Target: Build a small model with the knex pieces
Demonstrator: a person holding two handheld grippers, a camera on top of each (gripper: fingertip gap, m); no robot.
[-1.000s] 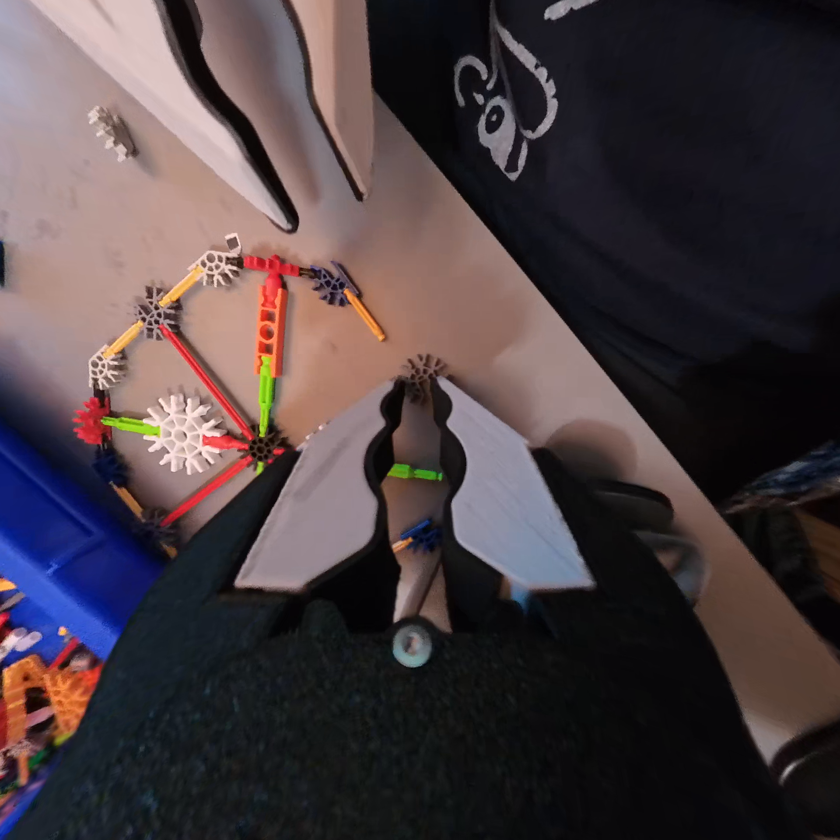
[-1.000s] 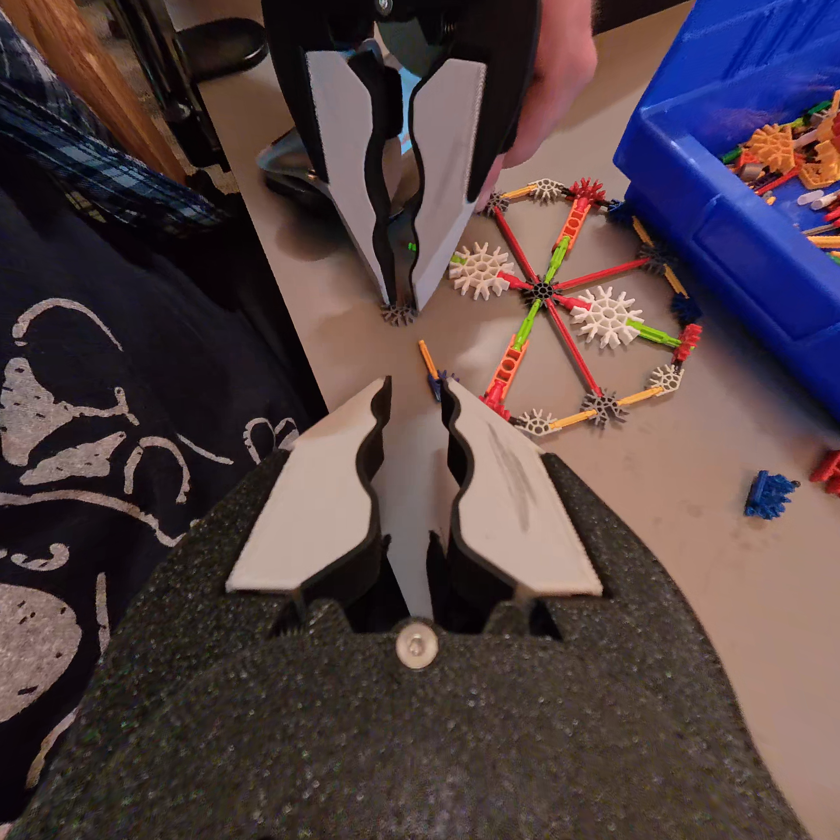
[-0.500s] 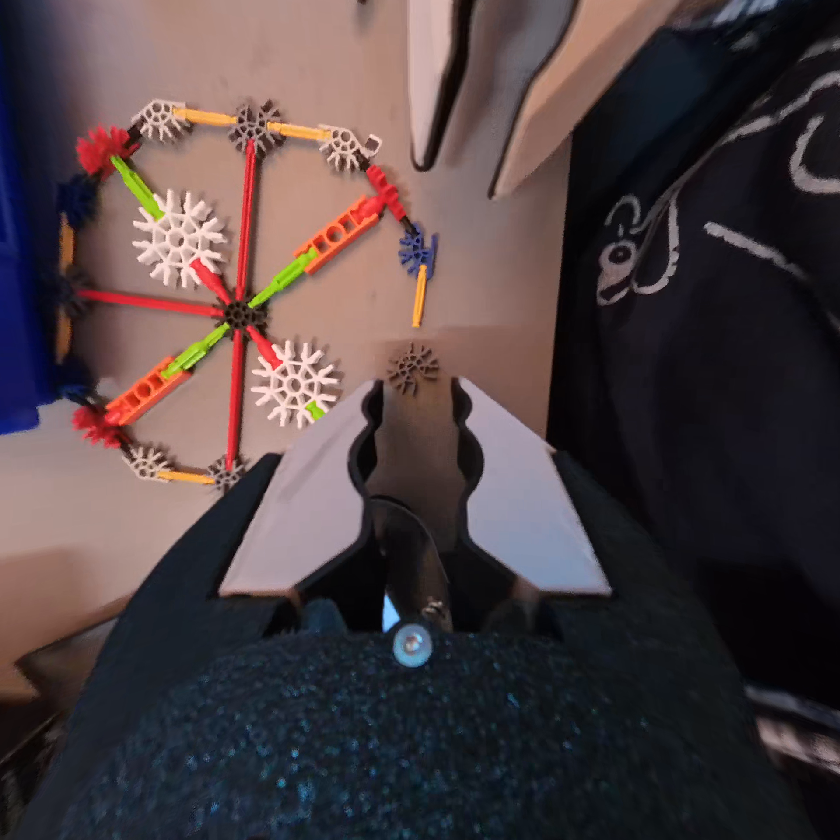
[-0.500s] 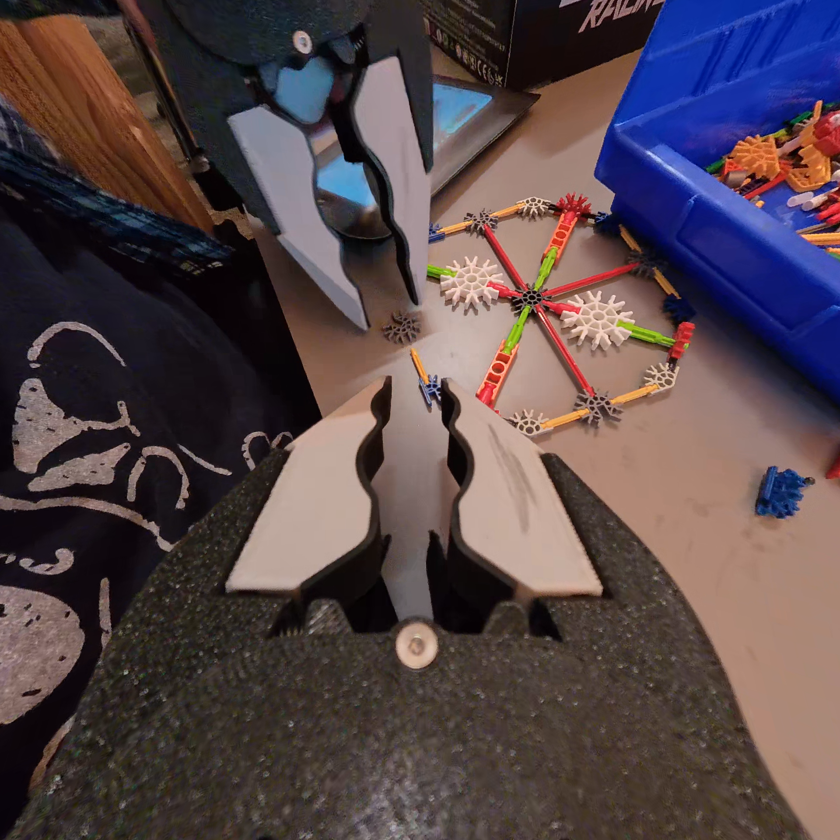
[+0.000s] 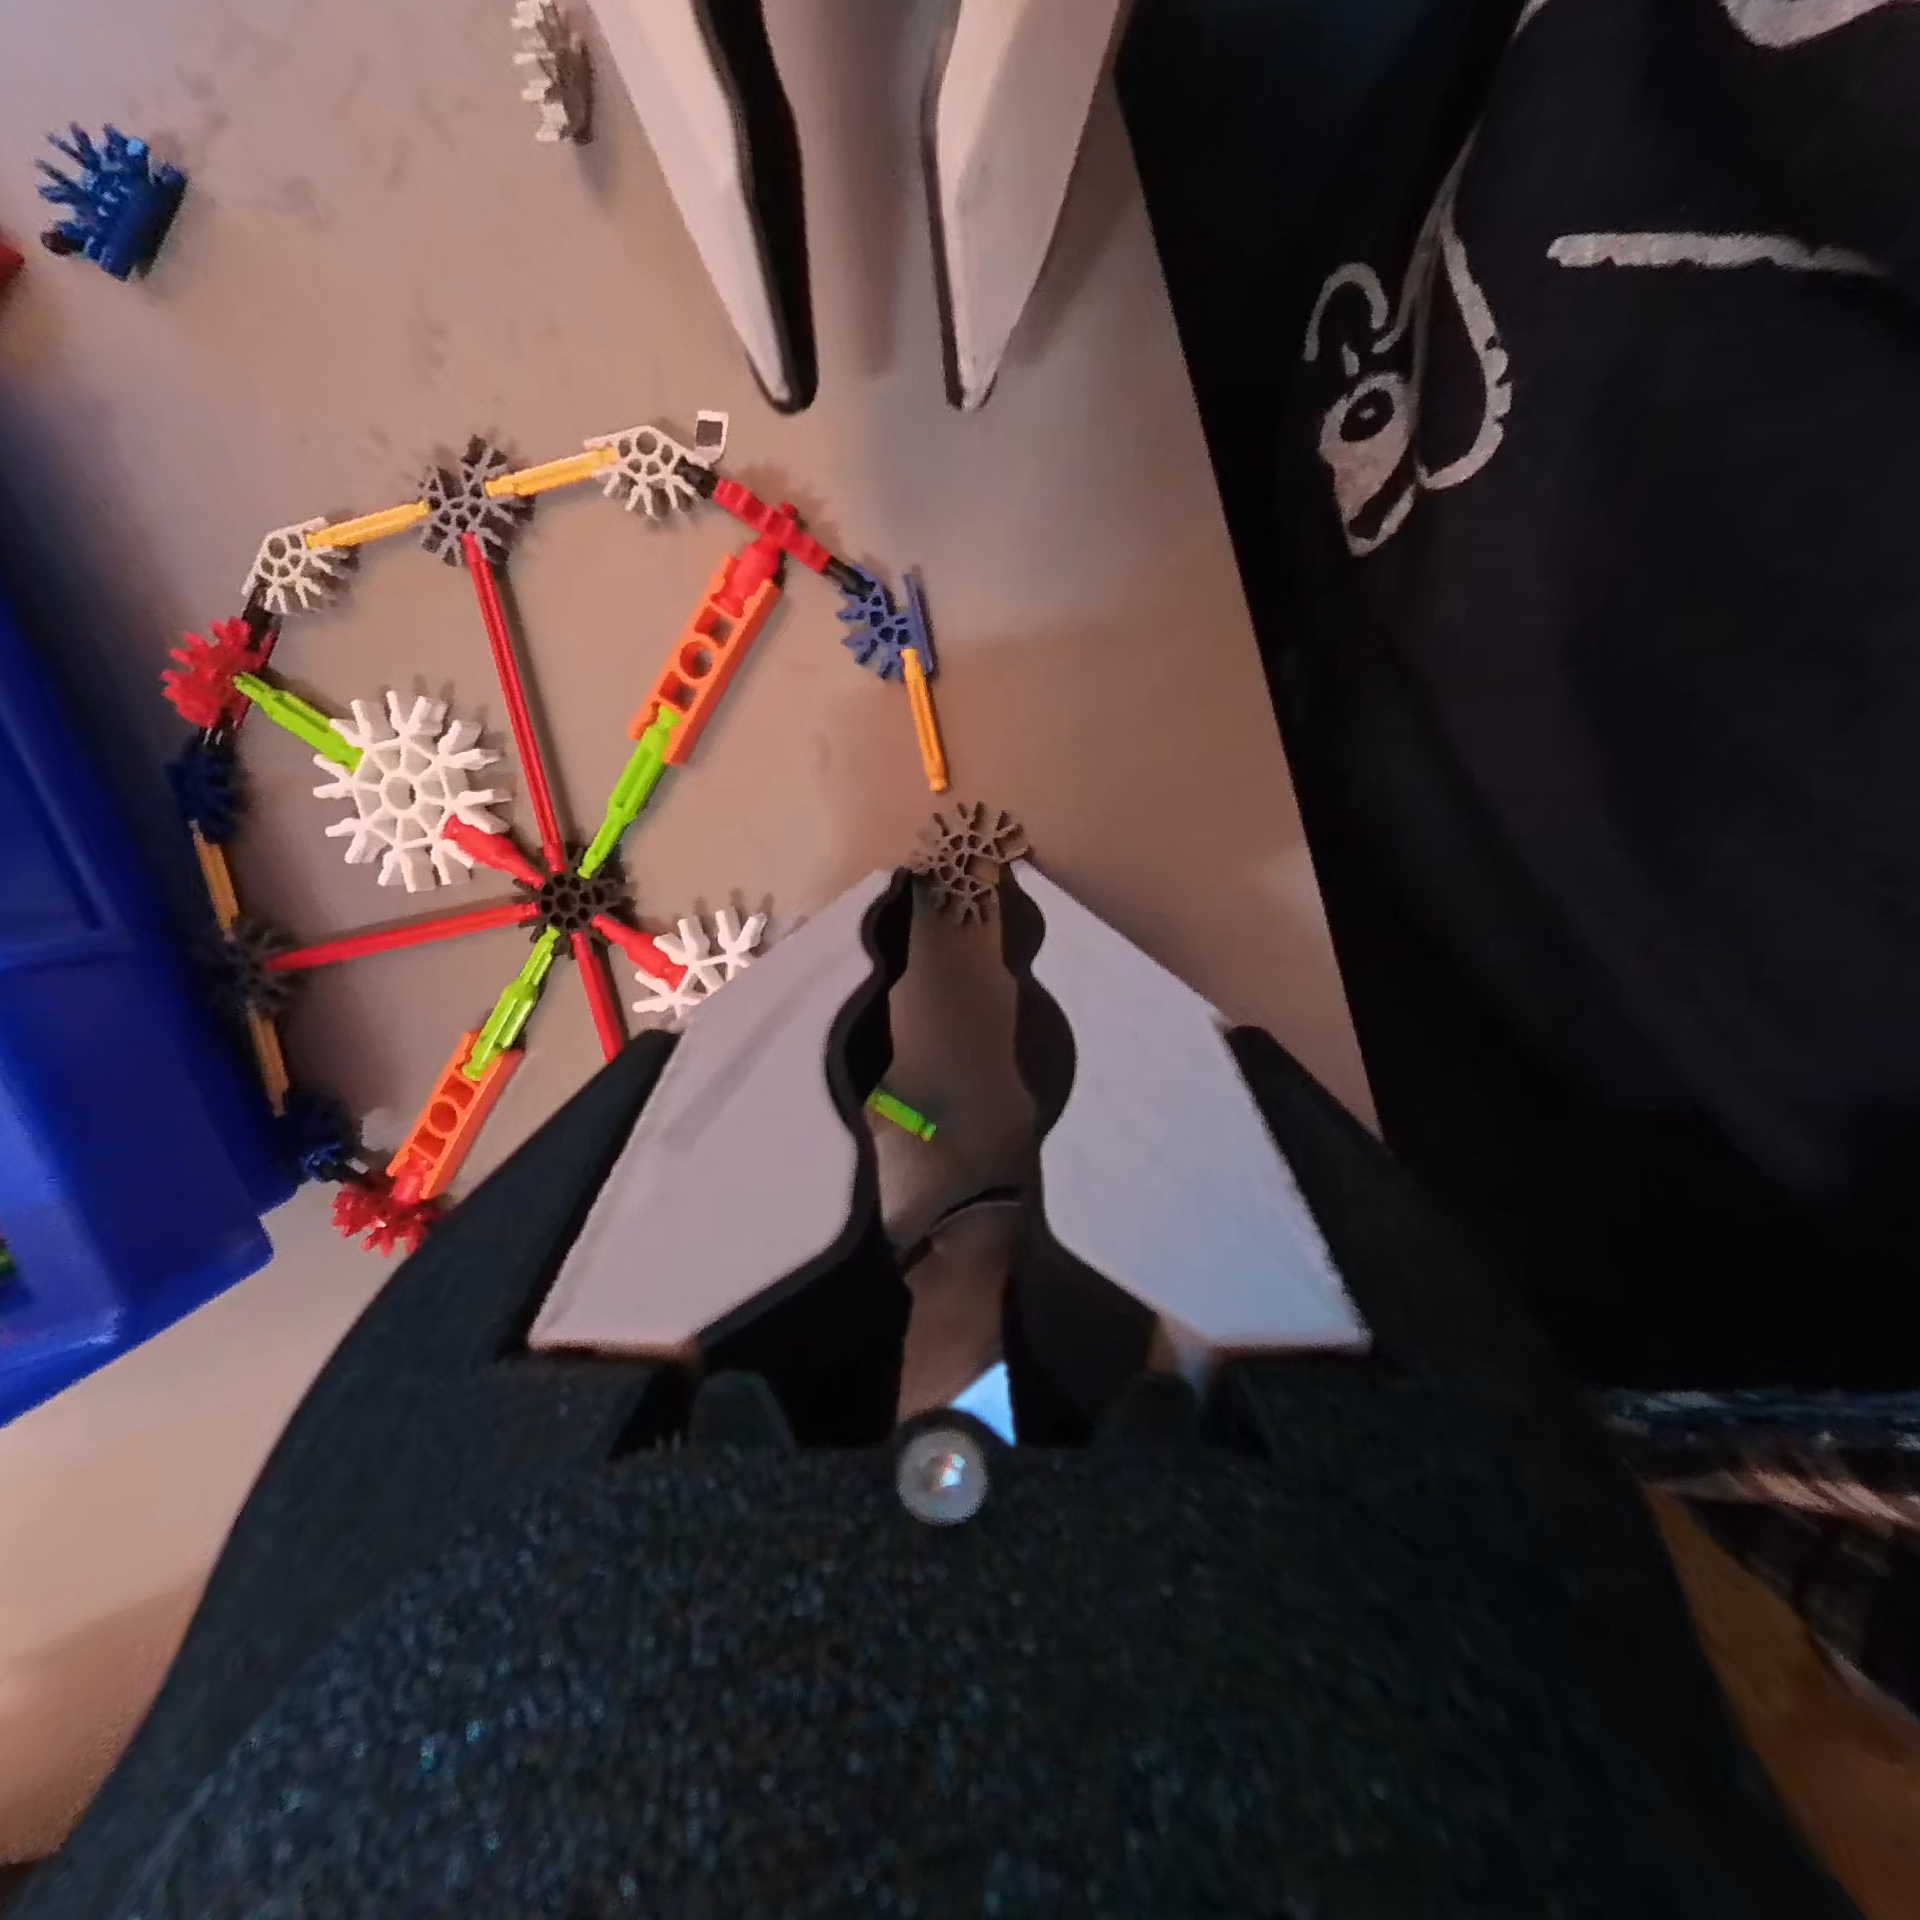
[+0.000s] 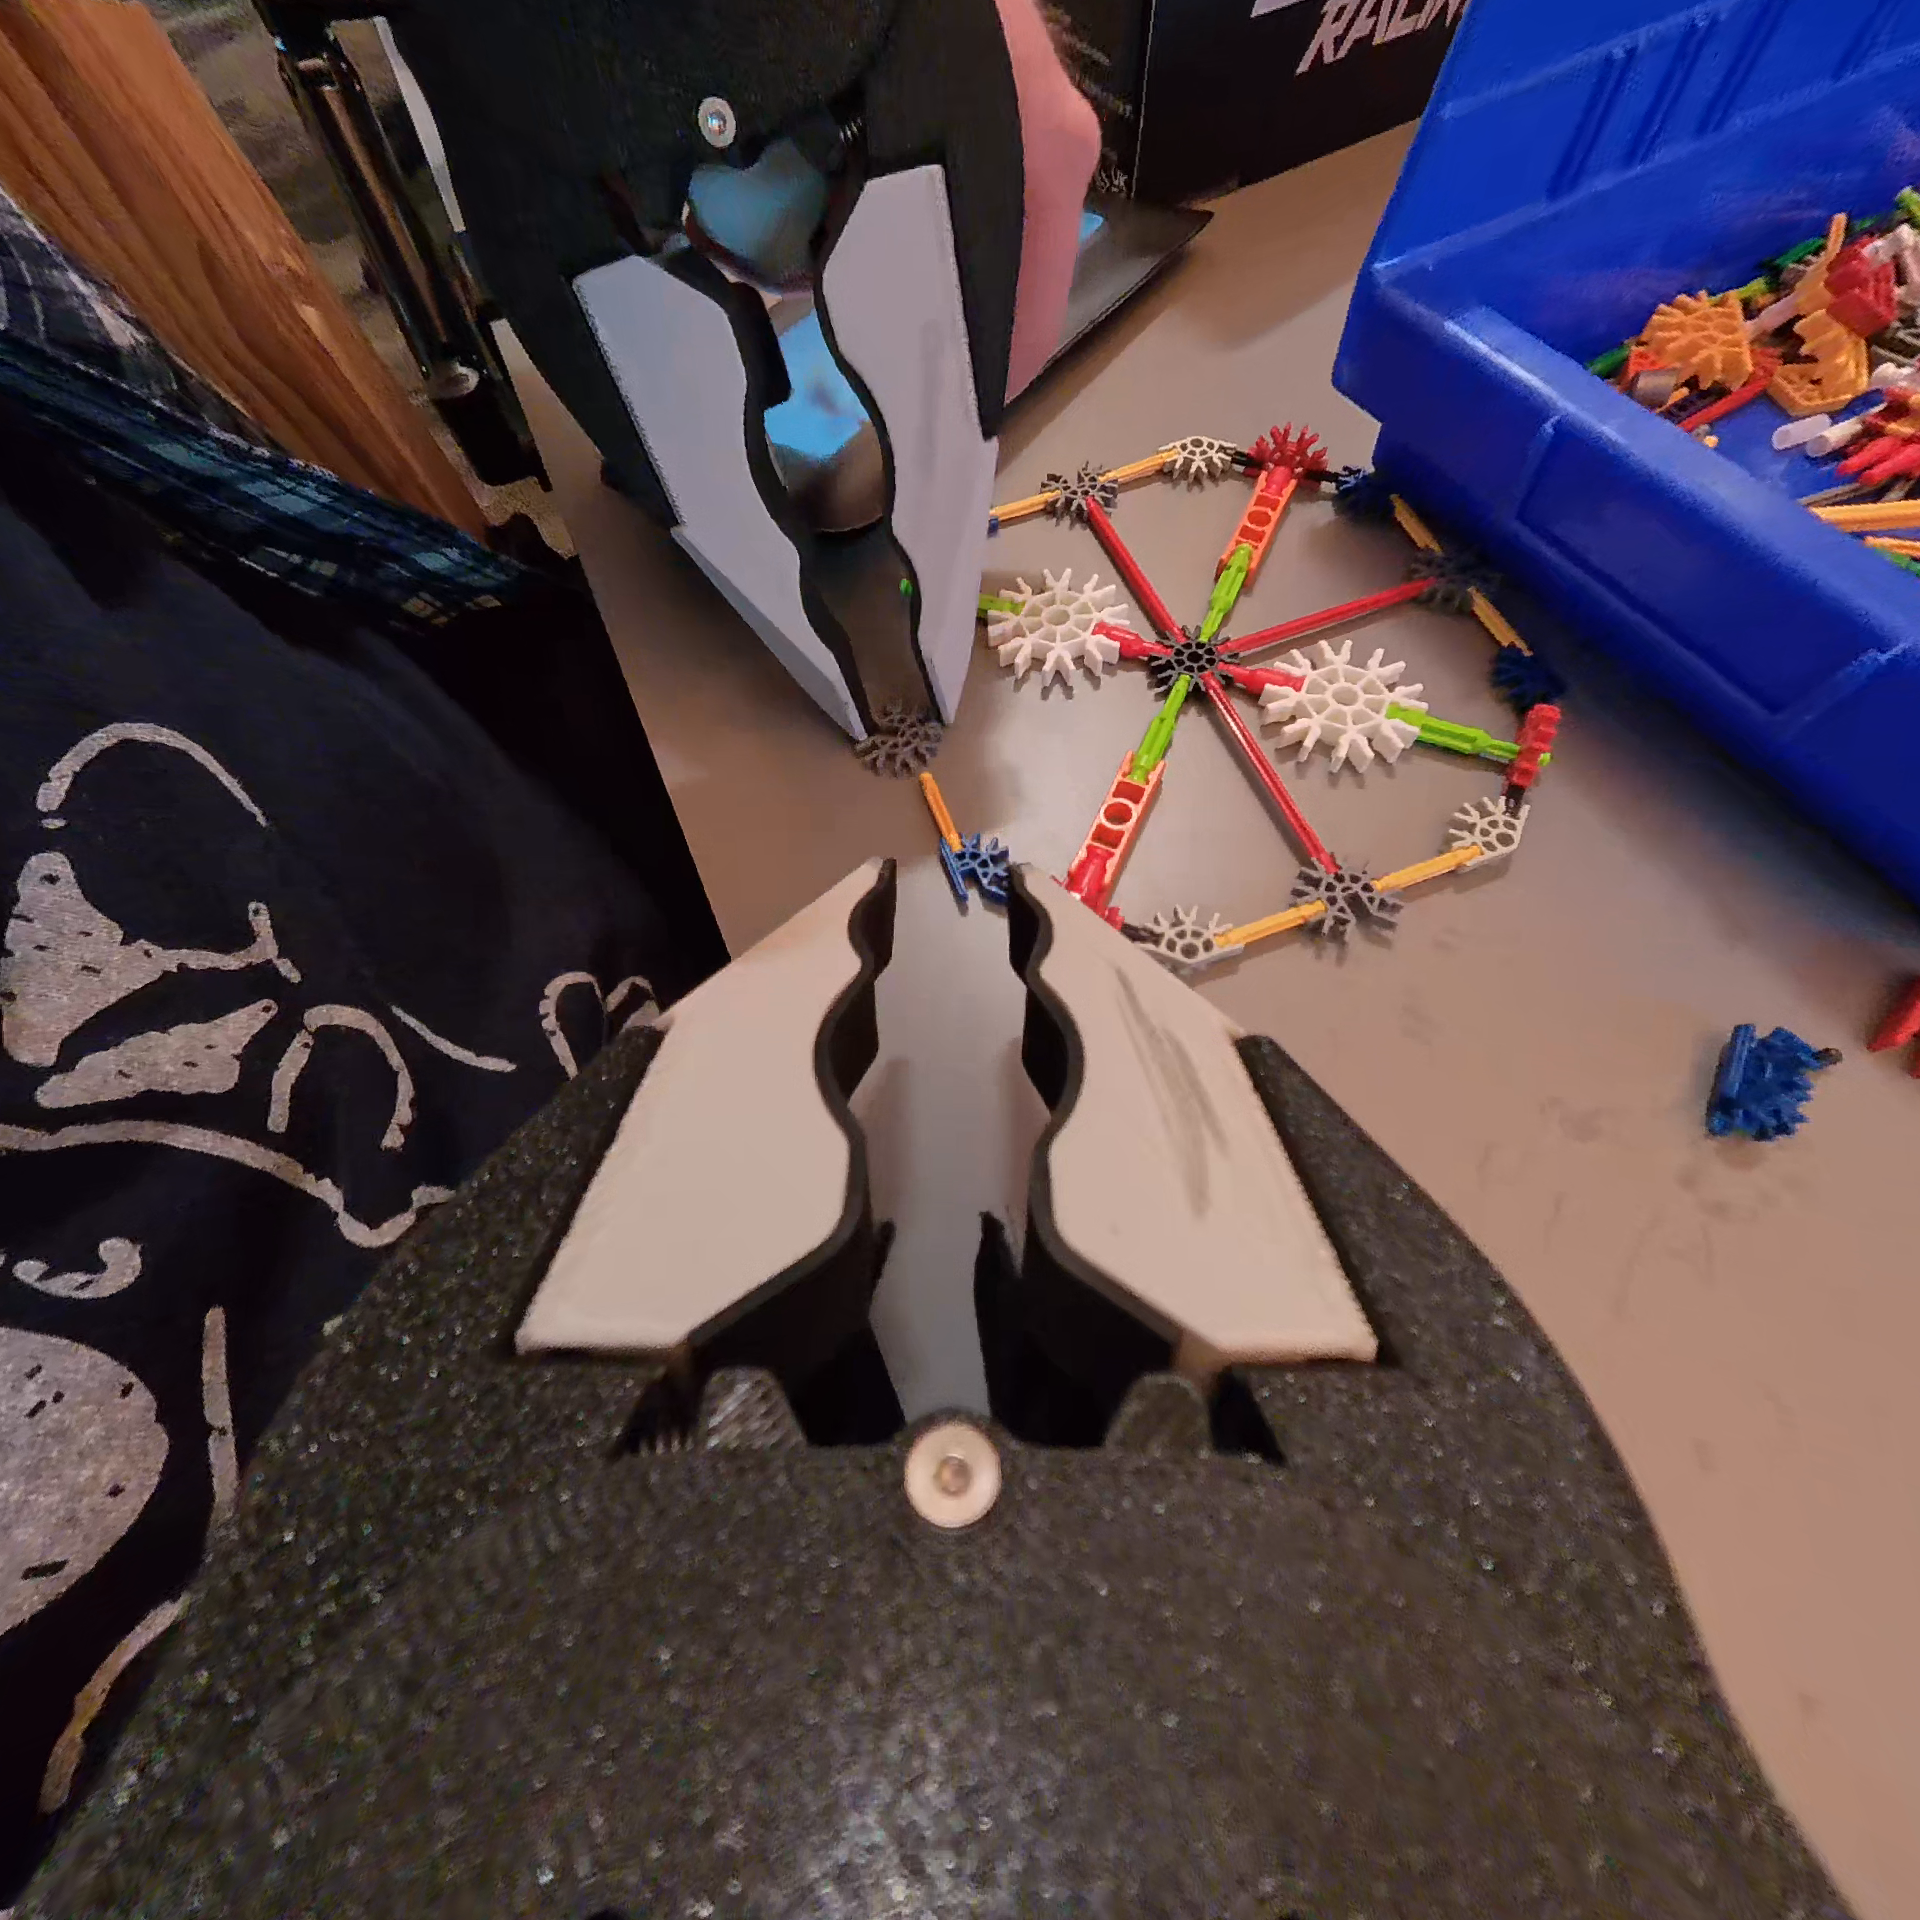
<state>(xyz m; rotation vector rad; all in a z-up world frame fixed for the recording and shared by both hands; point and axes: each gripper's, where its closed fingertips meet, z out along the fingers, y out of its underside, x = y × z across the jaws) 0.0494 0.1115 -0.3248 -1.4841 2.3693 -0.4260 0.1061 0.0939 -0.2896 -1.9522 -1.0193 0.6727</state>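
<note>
my left gripper (image 5: 956, 878): tips narrowly parted either side of grey hub (image 5: 968, 858), frame centre, grip unclear | yellow rod (image 5: 924, 719) just above, pointing at it | my right gripper (image 5: 878, 390): empty, narrowly parted, top

Both grippers, left gripper (image 5: 956, 883) and right gripper (image 6: 951, 883), share a grainy black foam-like body, pale grey wedge fingers (image 6: 1174, 1143) edged with wavy black pads, and a silver screw (image 6: 951, 1473). The person wears a dark navy shirt (image 6: 260, 935) with a whitish print.
</note>
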